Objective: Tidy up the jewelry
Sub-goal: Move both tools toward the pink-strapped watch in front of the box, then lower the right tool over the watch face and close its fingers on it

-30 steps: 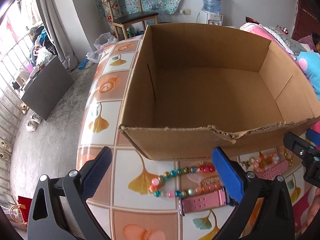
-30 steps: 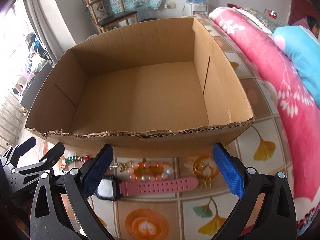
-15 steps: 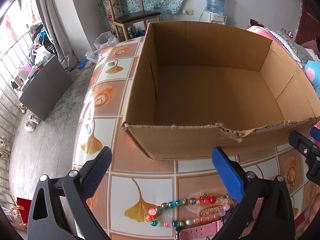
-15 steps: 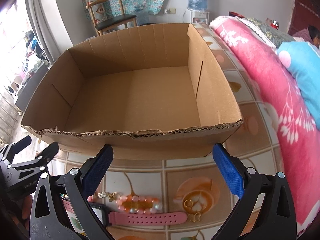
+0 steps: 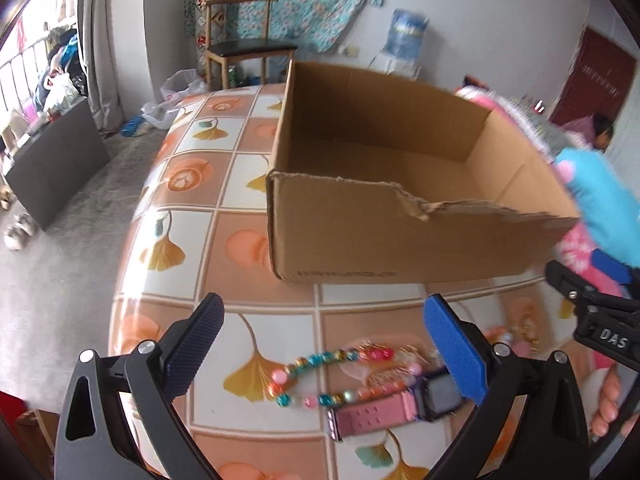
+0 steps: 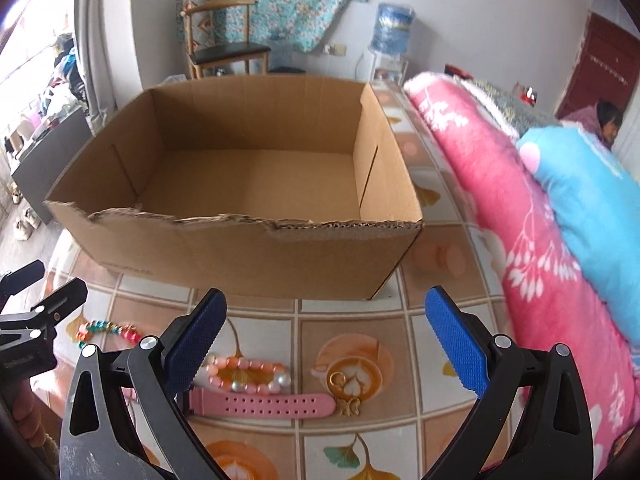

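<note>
Both the left gripper (image 5: 320, 344) and right gripper (image 6: 326, 334) hang spread wide, holding nothing. The jewelry sits at 6 o'clock of the box (image 6: 248, 248): bead strand (image 5: 320, 376), pink watch (image 6: 260, 404), pearl bracelet (image 6: 248, 376). The watch face is half hidden behind a finger, and the tablecloth (image 5: 192, 280) drops off at 9 o'clock.

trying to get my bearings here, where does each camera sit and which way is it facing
Left wrist: rides the left hand-held gripper, looking forward and down over the tiled table at the cardboard box, multicolour bead bracelet and pink watch; both open fingers show, plus the right hand-held gripper at the right edge.
Right wrist: rides the right hand-held gripper, facing the box's open front, pink bead bracelet and gold ring; the left gripper shows at left.
Shared: box, watch, multicolour bracelet, chair.
</note>
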`<state>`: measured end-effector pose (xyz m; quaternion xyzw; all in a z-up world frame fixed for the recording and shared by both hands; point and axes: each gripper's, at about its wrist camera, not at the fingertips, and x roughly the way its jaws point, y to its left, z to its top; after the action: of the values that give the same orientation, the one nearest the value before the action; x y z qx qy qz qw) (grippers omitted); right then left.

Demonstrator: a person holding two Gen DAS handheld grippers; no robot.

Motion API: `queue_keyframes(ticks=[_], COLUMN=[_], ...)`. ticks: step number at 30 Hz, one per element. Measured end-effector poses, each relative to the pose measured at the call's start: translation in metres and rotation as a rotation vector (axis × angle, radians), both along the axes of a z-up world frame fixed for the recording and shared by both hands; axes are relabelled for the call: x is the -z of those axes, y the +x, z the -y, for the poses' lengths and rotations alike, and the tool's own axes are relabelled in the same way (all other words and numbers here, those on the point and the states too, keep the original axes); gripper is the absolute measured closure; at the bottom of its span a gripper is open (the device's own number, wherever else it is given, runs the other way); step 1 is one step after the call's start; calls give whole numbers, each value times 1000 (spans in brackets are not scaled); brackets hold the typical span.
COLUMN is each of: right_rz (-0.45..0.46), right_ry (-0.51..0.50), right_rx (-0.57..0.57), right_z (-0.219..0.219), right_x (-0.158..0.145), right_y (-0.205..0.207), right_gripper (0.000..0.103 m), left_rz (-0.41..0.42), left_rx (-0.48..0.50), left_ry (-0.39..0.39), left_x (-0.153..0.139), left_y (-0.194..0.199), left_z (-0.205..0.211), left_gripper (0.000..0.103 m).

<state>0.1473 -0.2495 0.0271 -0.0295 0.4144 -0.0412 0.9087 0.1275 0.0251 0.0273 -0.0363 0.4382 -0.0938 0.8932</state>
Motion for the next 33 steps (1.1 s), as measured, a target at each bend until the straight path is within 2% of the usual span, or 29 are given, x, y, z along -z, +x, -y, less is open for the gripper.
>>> queue_keyframes(ticks=[5, 8, 10, 13, 17, 23, 26, 30, 33], right_rz=[54, 91, 90, 63, 9, -100, -118, -117, -124], right_ry=[83, 98, 93, 109, 164, 209, 215, 229, 259], right_rx=[-46, -57, -66, -82, -96, -149, -164, -158, -159], right_z=[4, 8, 9, 9, 5, -13, -15, -8, -5], right_x=[-11, -14, -11, -1, 15, 38, 41, 40, 41], right_y=[-29, -47, -53, -63, -70, -71, -72, -73, -70], right_gripper=[7, 7, 7, 7, 7, 7, 7, 9, 15], left_rz=[36, 50, 52, 49, -2, -80, -113, -116, -114], left_rx=[-1, 3, 9, 34, 60, 86, 88, 86, 87], left_ry=[-58, -94, -92, -60, 14, 78, 100, 155, 177], left_x=[-9, -10, -8, 3, 25, 54, 66, 71, 72], left_y=[-23, -38, -49, -66, -75, -70, -68, -68, -68], left_z=[-16, -27, -29, -28, -19, -6, -5, -4, -4], left_gripper=[4, 4, 4, 4, 4, 4, 4, 4, 4])
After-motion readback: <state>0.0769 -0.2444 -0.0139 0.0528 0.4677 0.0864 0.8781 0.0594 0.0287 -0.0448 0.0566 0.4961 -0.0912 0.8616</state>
